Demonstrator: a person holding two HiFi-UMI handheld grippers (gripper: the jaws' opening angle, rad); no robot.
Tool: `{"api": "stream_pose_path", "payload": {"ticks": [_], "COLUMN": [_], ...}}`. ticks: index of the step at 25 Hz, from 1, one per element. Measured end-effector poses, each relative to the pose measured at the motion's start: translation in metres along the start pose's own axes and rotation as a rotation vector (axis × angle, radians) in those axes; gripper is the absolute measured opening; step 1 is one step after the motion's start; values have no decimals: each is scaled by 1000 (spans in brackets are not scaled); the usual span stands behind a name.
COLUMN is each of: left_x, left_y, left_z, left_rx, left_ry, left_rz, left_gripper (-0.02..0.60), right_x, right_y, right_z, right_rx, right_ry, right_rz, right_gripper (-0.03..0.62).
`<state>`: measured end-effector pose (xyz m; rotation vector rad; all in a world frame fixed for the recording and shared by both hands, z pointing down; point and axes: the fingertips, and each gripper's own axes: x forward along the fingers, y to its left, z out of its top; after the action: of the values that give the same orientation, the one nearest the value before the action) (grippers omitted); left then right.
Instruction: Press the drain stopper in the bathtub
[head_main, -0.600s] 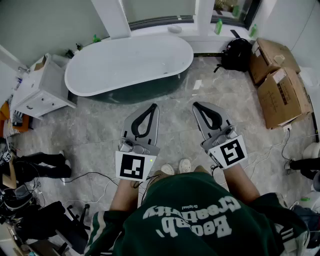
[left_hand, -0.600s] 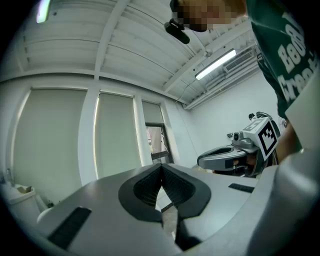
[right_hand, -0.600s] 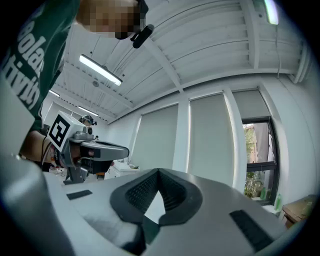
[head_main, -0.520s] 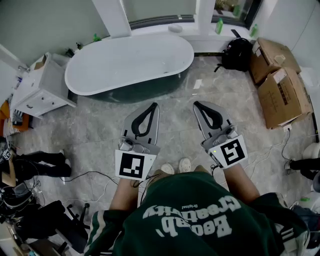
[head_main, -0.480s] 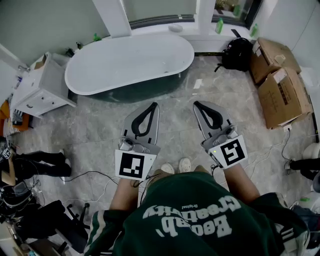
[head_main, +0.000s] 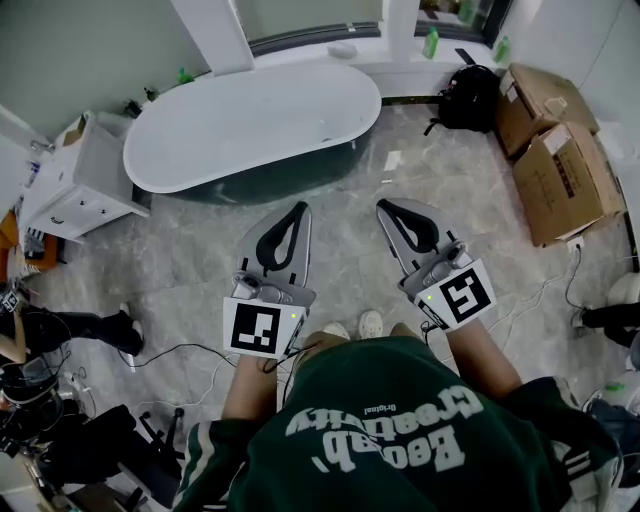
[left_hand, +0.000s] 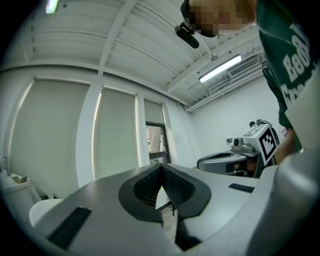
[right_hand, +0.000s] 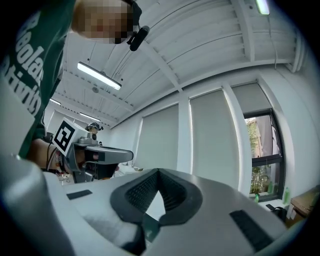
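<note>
One white bathtub (head_main: 250, 125) lay across the far side of the marble floor (head_main: 190, 260), with one white cabinet (head_main: 75, 185) just beside its left end. Two cardboard boxes (head_main: 565, 180) (head_main: 535, 95) sat side by side against the right wall, and one black backpack (head_main: 470, 95) lay near them by the window ledge. The drain stopper could not be made out inside the tub from here.

Two grippers were held out in front of the person, both pointing at the tub and well short of it. The left gripper (head_main: 299, 206) had its jaws closed tip to tip with nothing between them, and so did the right gripper (head_main: 381, 205). Two green bottles (head_main: 431, 42) (head_main: 503, 50) stood on the ledge behind the backpack.

Against half a second earlier, both gripper tips sat a little higher and further left in the head view, as did the tub and boxes. The jaws were pressed together as before.
</note>
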<state>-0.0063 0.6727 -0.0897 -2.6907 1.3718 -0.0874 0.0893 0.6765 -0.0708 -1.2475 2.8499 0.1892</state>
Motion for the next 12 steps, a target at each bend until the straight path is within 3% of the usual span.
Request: {"api": "stream_pose_path", "payload": {"ticks": [12], "left_x": [18], "left_y": [-19], "left_z": [-6], "left_rx": [2], "left_ry": [5], "left_rz": [14], "left_gripper": [2], "right_x": [-20], "right_y": [-25], "right_z": [-11], "right_rx": [22], "right_ry": [-16], "right_rz": [-25], "right_gripper": [9]}}
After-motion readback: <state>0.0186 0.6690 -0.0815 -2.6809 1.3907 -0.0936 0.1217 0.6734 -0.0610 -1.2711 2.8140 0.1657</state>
